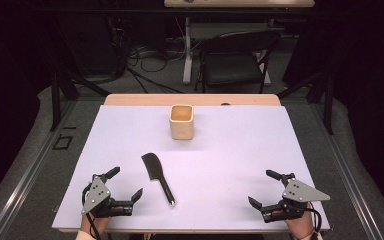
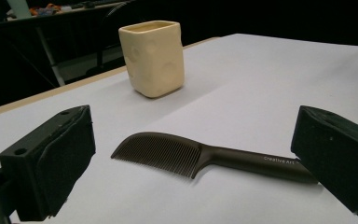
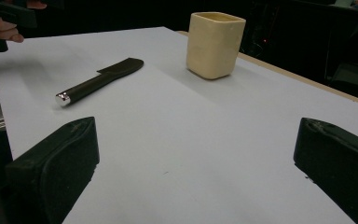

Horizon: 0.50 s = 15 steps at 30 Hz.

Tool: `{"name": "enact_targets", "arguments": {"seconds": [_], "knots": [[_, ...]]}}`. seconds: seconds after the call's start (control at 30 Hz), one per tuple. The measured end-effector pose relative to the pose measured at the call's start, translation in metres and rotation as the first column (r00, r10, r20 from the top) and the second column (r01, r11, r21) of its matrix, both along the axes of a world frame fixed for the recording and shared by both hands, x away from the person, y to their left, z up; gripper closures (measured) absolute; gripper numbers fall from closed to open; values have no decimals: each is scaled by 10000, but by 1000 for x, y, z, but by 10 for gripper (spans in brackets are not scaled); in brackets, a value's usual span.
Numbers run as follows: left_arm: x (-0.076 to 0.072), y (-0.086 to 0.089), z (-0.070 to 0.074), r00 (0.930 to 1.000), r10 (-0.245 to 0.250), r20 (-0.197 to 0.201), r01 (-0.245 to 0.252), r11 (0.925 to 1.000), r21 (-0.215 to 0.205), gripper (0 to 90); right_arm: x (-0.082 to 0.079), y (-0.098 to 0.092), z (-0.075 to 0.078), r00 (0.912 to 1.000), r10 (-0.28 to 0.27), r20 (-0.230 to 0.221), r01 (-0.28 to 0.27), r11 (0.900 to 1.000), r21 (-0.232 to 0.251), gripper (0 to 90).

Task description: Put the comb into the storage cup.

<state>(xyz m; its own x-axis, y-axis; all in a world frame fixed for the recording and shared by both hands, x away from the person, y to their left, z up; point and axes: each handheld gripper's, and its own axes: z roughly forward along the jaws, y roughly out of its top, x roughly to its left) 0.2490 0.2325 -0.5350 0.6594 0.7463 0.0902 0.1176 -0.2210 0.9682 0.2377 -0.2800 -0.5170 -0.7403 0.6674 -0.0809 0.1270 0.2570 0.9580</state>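
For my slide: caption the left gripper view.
Open left gripper faces a dark plastic comb before a cream square cup.

The right gripper [image 3: 193, 168] rests low over the white table surface [image 3: 191, 140], its two black jaws standing wide apart with nothing between them. A cream square cup [image 3: 214, 44] stands upright on the surface, beyond the jaws and near the table's far edge. A black comb [image 3: 98, 81] lies flat well to the left of the cup, its chrome-capped handle end pointing away from the cup; farther left still, a hand [image 3: 2, 28] holds a dark object.
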Motion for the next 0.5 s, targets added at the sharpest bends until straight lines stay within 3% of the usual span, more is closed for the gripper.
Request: {"name": "enact_targets", "arguments": {"seconds": [0.17, 0.4, 0.5], "knots": [[1, -2, 1, 9999, -89, -125, 86, 9996, -263, 1, 0, 0, 0, 10000, -39, -25, 39, 10000, 0, 0], [3, -11, 2, 9993, -339, -174, 334, 9990, -296, 2, 1, 1, -1, 10000, -22, -34, 22, 10000, -66, 0], [3, -18, 3, 9990, -396, -214, 393, 9991, -129, 1, 1, 1, -1, 10000, -16, 13, 16, 10000, -87, 0]]}}
